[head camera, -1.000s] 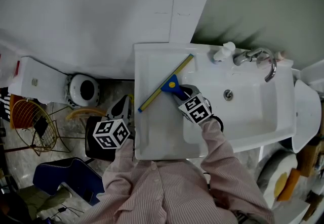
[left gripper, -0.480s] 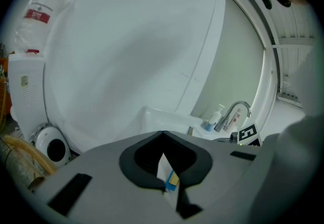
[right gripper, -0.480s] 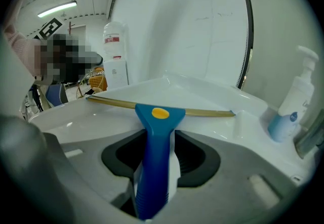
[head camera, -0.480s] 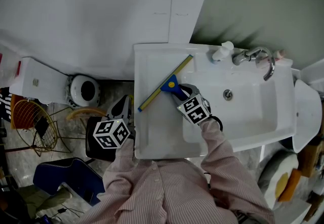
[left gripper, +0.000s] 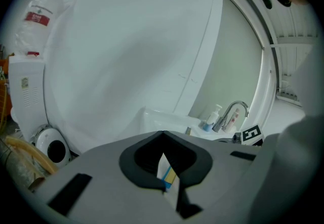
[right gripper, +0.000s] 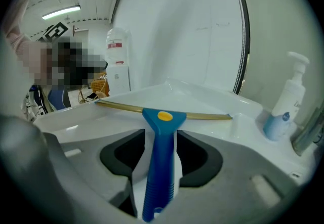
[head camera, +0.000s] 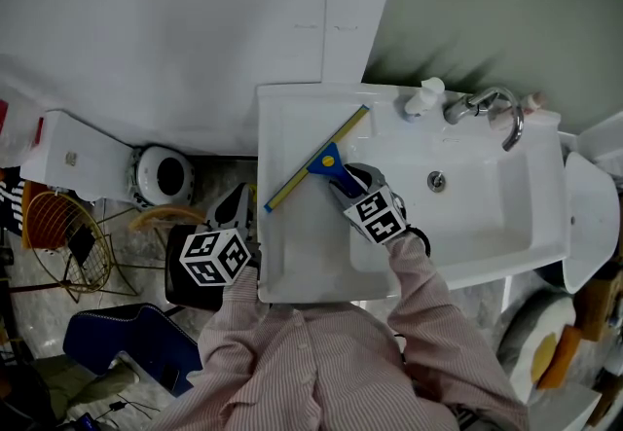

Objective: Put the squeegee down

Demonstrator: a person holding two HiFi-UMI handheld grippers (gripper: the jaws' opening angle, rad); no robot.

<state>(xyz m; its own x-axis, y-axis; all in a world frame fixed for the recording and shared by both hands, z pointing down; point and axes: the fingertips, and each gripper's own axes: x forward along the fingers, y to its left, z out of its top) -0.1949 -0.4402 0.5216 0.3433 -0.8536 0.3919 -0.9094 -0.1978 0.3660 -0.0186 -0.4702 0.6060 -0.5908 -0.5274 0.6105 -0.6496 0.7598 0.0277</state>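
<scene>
The squeegee (head camera: 316,163), with a blue handle and a yellow-edged blade, lies flat on the left counter of the white sink (head camera: 292,264). Its blade runs diagonally toward the back wall. My right gripper (head camera: 343,178) sits at the handle's end. In the right gripper view the handle (right gripper: 159,167) runs between the jaws of my right gripper (right gripper: 160,147). Those jaws are opening, and white gaps show on both sides of the handle. My left gripper (head camera: 237,205) hangs off the sink's left edge. In the left gripper view my left gripper (left gripper: 164,170) has its jaws nearly together and holds nothing.
A basin (head camera: 467,215), a chrome faucet (head camera: 487,108) and a soap bottle (head camera: 423,98) take up the sink's right part. Beside the sink on the floor are a round white appliance (head camera: 161,173), a wire basket (head camera: 58,234) and a blue seat (head camera: 127,346). A wall stands behind the sink.
My right gripper has edged slightly back along the handle toward me. The squeegee lies in the same spot, and the left gripper has stayed put.
</scene>
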